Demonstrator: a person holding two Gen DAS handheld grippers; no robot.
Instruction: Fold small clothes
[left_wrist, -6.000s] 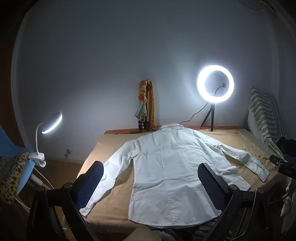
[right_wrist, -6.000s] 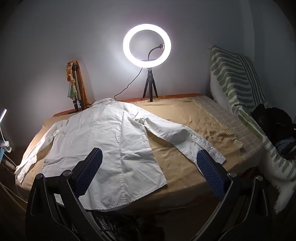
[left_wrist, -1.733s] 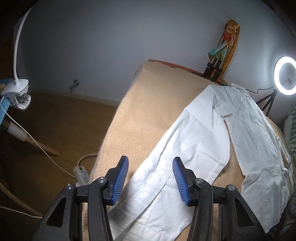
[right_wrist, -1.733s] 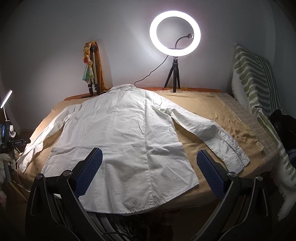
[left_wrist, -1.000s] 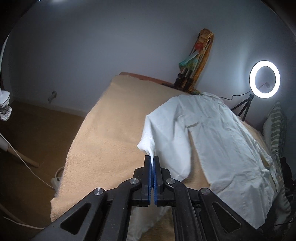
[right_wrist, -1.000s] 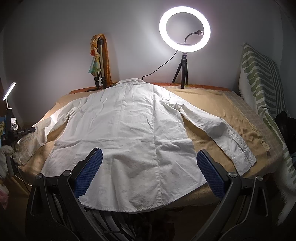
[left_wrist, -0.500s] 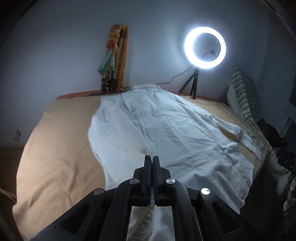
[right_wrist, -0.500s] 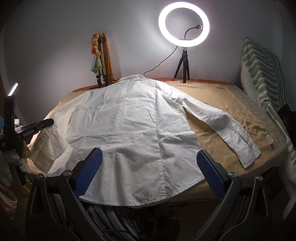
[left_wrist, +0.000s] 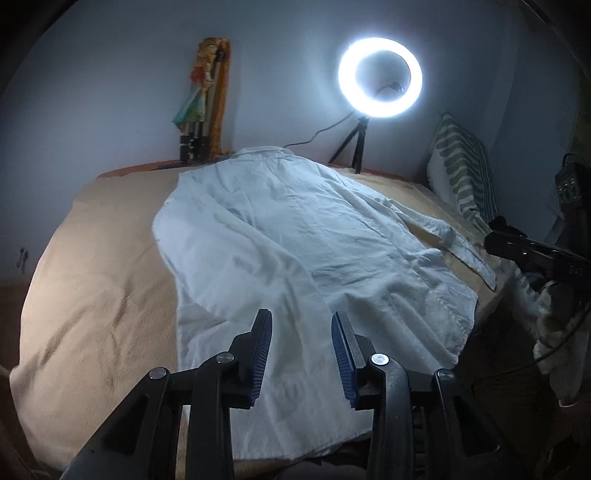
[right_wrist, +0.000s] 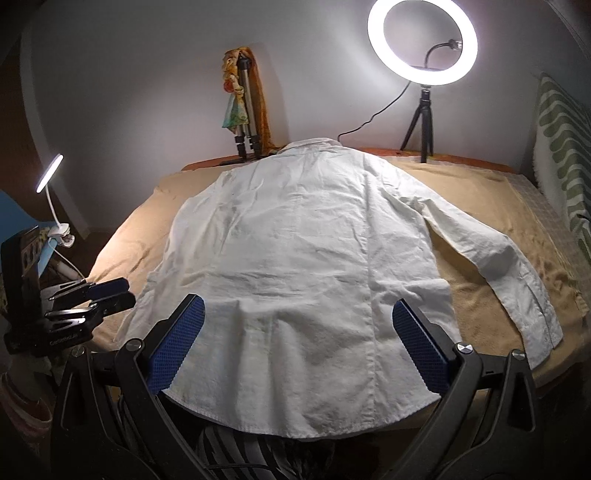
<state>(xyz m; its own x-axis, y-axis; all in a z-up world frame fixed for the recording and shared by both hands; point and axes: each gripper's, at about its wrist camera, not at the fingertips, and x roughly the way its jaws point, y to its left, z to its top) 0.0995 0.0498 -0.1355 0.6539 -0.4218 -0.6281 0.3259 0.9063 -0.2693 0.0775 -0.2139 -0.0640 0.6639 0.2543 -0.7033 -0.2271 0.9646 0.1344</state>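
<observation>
Your left hand-held gripper was opening with nothing pinched, right hand-held gripper wide and empty, over the white shirt lying flat on the bed: soft, light, floppy cloth, so grab the right cuff.

Straight ahead past the jaws, a glowing white ring light on a small black tripod stands at the far edge of the tan blanket-covered bed. Left of it, a folded silver tripod draped with colourful cloth; far left, a white clip-on lamp; right, a green-striped cushion.
</observation>
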